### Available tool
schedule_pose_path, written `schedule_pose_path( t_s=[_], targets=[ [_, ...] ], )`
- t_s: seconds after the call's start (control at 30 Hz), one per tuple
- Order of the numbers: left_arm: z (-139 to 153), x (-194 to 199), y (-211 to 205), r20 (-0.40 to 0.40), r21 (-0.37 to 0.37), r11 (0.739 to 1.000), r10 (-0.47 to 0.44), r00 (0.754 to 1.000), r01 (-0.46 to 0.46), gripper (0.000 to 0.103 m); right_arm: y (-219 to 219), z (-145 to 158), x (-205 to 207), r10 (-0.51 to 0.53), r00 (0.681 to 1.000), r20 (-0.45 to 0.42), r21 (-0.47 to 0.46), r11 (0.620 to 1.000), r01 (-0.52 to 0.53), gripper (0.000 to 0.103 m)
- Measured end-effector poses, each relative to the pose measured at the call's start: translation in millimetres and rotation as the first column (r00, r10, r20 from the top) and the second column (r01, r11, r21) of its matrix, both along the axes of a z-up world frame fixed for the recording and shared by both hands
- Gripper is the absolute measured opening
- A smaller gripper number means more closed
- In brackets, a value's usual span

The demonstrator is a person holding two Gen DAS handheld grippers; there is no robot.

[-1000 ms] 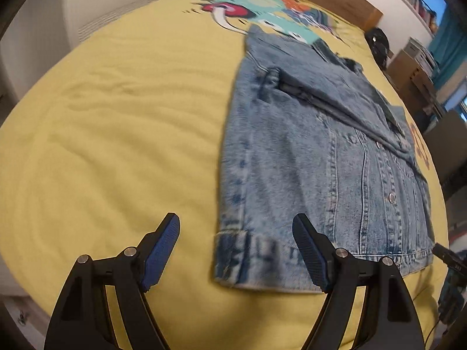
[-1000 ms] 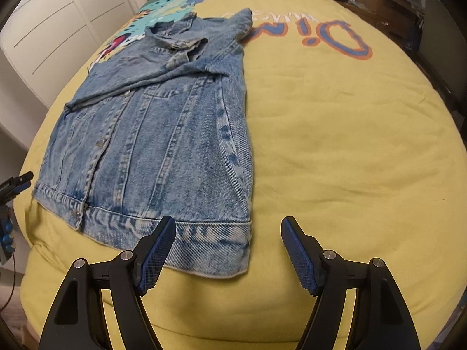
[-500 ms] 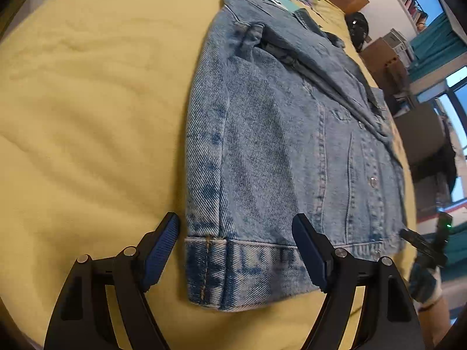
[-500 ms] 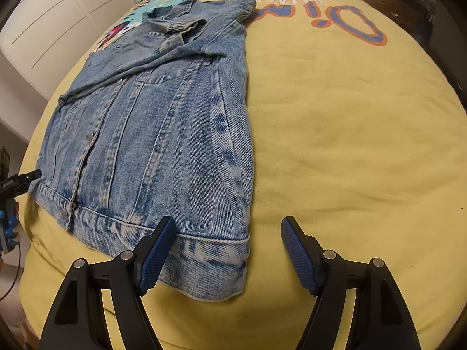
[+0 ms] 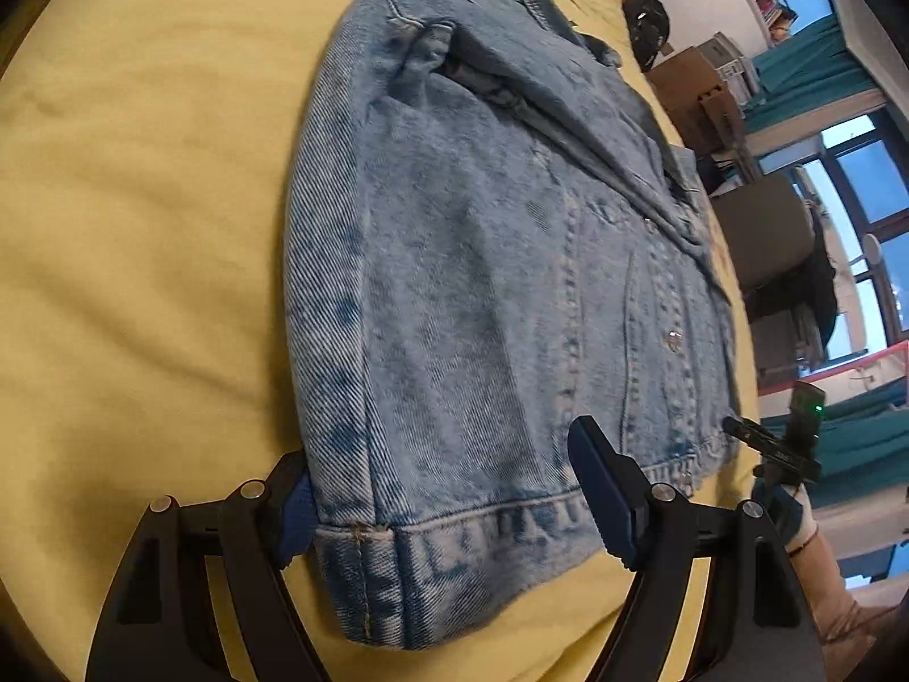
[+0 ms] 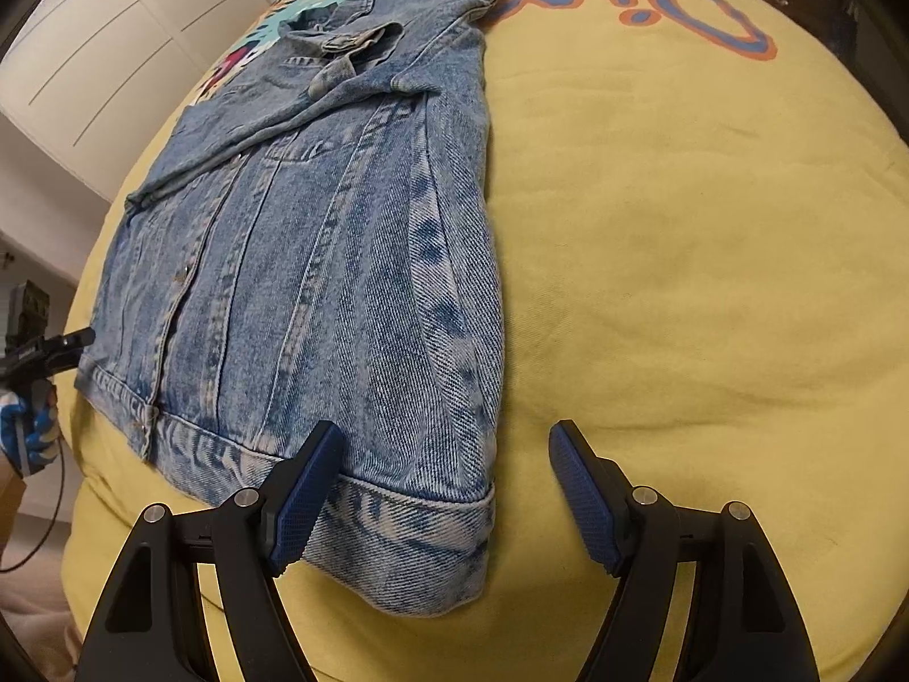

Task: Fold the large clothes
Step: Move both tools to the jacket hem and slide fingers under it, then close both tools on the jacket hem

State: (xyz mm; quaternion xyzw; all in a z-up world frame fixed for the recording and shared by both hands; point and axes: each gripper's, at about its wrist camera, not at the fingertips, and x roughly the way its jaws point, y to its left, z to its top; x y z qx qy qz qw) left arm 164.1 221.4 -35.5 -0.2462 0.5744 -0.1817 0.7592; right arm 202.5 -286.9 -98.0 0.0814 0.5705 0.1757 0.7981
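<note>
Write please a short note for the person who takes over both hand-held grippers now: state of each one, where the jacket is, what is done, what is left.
Left hand-held gripper: open, astride the near left hem corner of the denim jacket, not gripping.
Right hand-held gripper: open, over the near right hem corner, one finger above the denim, the other over the yellow bedcover.
Jacket: lies flat, front up, on the bedcover, collar far, hem near.
Done: sleeves seem already folded in across the upper front.
Left: probably close on both hem corners and fold the hem up toward the collar.
</note>
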Motion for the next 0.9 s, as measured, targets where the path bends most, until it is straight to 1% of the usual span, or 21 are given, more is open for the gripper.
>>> schedule_pose_path(
  t_s=[0.1, 0.17, 0.3, 0.37, 0.47, 0.6, 0.7, 0.73, 0.8, 0.9],
  targets=[
    [-1.3, -3.5, 5.4, -0.002, -0.054, 0.998, 0.029, 1.000, -0.029, 0.074, -3.0, -1.6, 2.6, 0.007, 1.000, -0.015, 0.037, 0.999, -0.007, 0.078],
    [-1.7, -4.2, 9.3, -0.006, -0.085, 0.995, 0.041, 0.999, -0.041, 0.074, -0.5, -1.2, 2.2, 0.031, 0.999, -0.024, 0.069, 0.997, -0.030, 0.078],
    [1.3, -6.5, 6.5, -0.005, -0.107, 0.994, 0.019, 1.000, -0.020, 0.074, 7.5, -1.1, -1.5, 0.081, 0.996, -0.037, 0.106, 0.991, -0.077, 0.078],
    [1.9, -11.0, 5.1, -0.009, -0.145, 0.989, 0.010, 1.000, -0.011, 0.073, 7.6, -0.8, -2.8, 0.086, 0.995, -0.043, 0.146, 0.986, -0.078, 0.078],
    [2.5, -22.3, 3.9, -0.003, -0.179, 0.984, 0.009, 1.000, -0.009, 0.073, 4.6, -0.8, -3.6, 0.080, 0.996, -0.051, 0.196, 0.978, -0.069, 0.078],
    [2.9, -27.2, 11.0, 0.009, -0.234, 0.971, 0.054, 0.998, -0.051, 0.073, -2.6, 0.5, -1.8, 0.078, 0.995, -0.056, 0.235, 0.970, -0.063, 0.077],
    [6.2, -17.0, 22.8, 0.023, -0.264, 0.959, 0.108, 0.994, -0.098, 0.073, -2.5, 1.8, 3.5, 0.086, 0.995, -0.056, 0.229, 0.971, -0.071, 0.077],
    [7.4, -11.1, 26.5, 0.024, -0.273, 0.956, 0.119, 0.993, -0.108, 0.073, -1.5, 1.9, 5.7, 0.088, 0.995, -0.055, 0.224, 0.972, -0.074, 0.076],
    [8.5, 0.0, 29.3, 0.028, -0.267, 0.958, 0.120, 0.992, -0.109, 0.073, 1.1, 0.8, 11.7, 0.088, 0.995, -0.052, 0.217, 0.973, -0.075, 0.076],
    [1.7, 13.7, 21.6, 0.006, -0.241, 0.968, 0.080, 0.997, -0.076, 0.073, 0.8, -3.4, 18.6, 0.079, 0.995, -0.060, 0.232, 0.971, -0.063, 0.076]
  ],
)
